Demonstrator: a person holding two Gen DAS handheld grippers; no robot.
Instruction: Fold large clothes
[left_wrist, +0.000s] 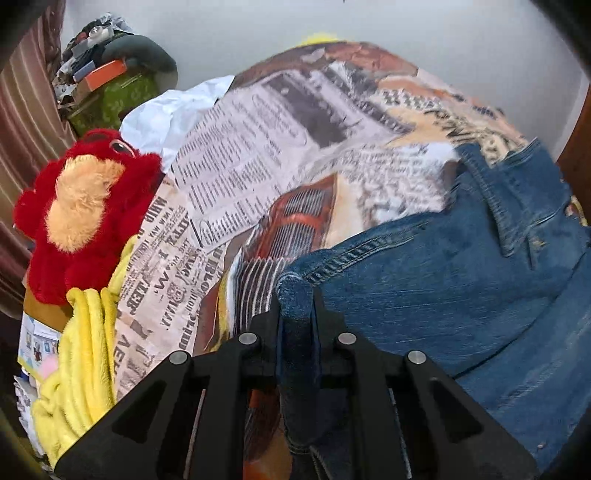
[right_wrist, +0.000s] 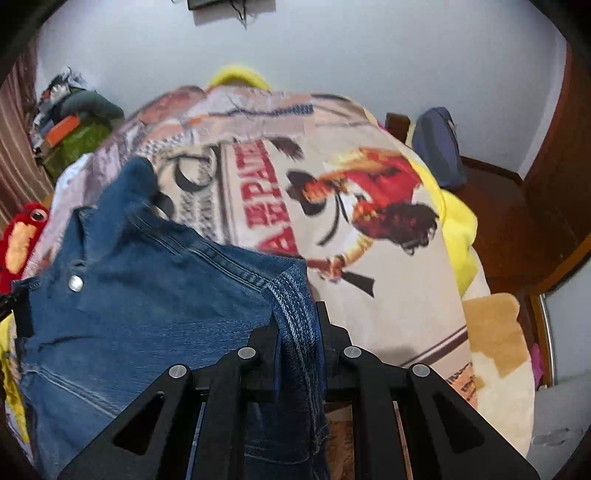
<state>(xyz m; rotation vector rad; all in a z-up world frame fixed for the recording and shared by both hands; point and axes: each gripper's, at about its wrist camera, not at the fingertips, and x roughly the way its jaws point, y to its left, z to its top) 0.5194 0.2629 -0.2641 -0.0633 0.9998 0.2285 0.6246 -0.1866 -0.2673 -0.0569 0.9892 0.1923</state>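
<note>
A pair of blue denim jeans hangs between my two grippers over a bed with a printed cover. My left gripper is shut on a folded corner of the jeans, which runs off to the right. In the right wrist view my right gripper is shut on another stitched edge of the jeans, which spread to the left with a metal button showing. The printed cover lies behind.
A red plush toy and a yellow fleece blanket sit at the bed's left edge. A cluttered stack with a green bag stands at the far left. Dark wooden furniture and a blue bag are at the right.
</note>
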